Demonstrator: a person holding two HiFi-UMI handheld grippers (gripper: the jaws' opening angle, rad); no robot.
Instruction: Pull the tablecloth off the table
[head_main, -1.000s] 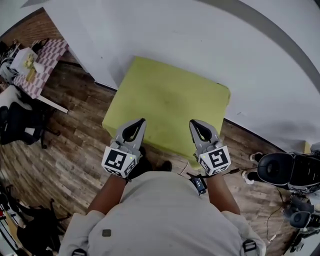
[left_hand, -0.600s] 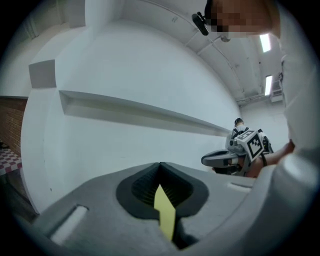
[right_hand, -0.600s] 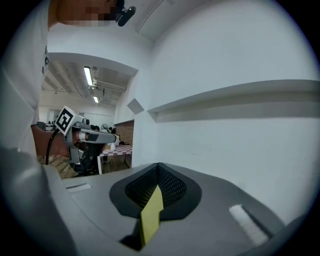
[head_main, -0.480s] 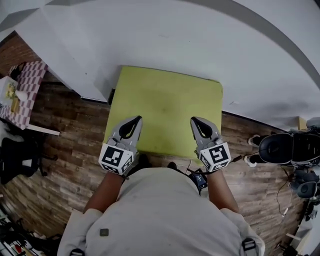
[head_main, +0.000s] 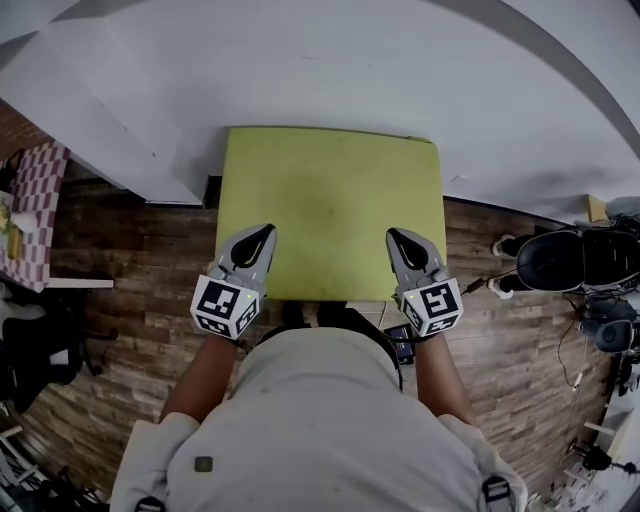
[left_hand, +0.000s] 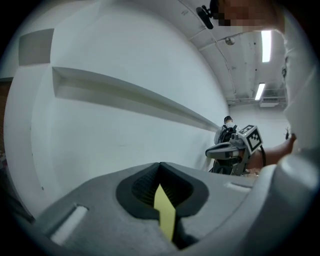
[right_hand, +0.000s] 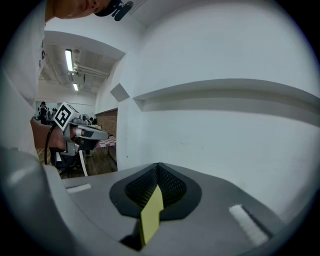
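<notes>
A yellow-green tablecloth lies spread as a flat rectangle in front of me, its far edge against the white wall; whatever is under it is hidden. My left gripper sits over its near left part and my right gripper over its near right part. In the left gripper view the jaws are shut on a thin strip of the cloth. The right gripper view shows the same: jaws shut on a cloth strip. Each gripper also sees the other one, the right gripper and the left gripper.
A white wall with a long ledge rises straight ahead. Wooden floor surrounds the cloth. A table with a checked cover stands at the far left, and a black chair and gear at the right.
The head view has swung, so the cloth now lies square in front of me and the checked table has slid to the left edge. Both grippers stay shut on the cloth.
</notes>
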